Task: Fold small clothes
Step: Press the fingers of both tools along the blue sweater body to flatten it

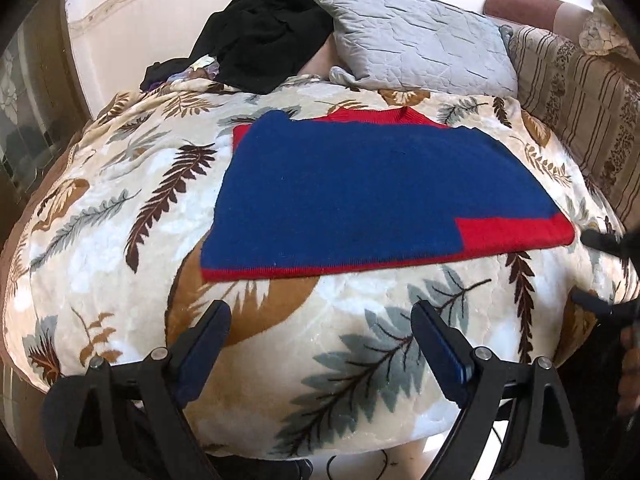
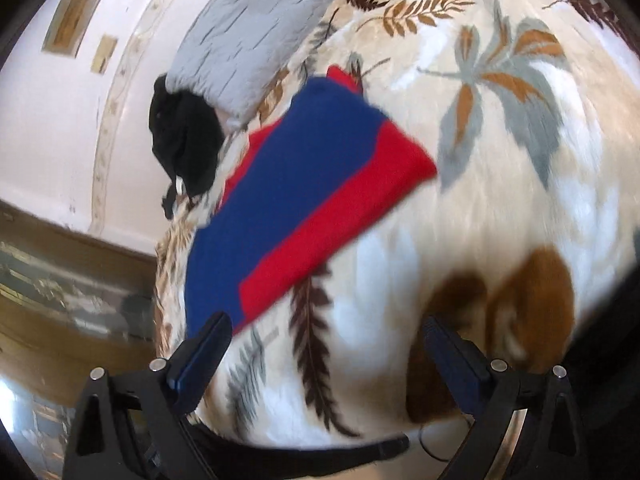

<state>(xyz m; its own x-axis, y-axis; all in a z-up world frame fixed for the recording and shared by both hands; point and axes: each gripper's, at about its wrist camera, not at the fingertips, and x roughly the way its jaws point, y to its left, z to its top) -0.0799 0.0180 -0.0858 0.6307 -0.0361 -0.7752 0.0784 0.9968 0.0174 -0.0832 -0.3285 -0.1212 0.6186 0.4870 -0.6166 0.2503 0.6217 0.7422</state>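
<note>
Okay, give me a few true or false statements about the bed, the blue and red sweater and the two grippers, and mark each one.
1. The blue and red sweater lies flat on the leaf-print blanket. True.
2. The left gripper is clamped on the sweater's hem. False: it is open, short of the sweater, holding nothing.
3. A grey pillow lies beyond the sweater. True.
4. The right gripper is shut. False: its jaws stand wide apart over the blanket.
5. The black garment lies on top of the sweater. False: it is heaped beside the pillow, apart from the sweater.
</note>
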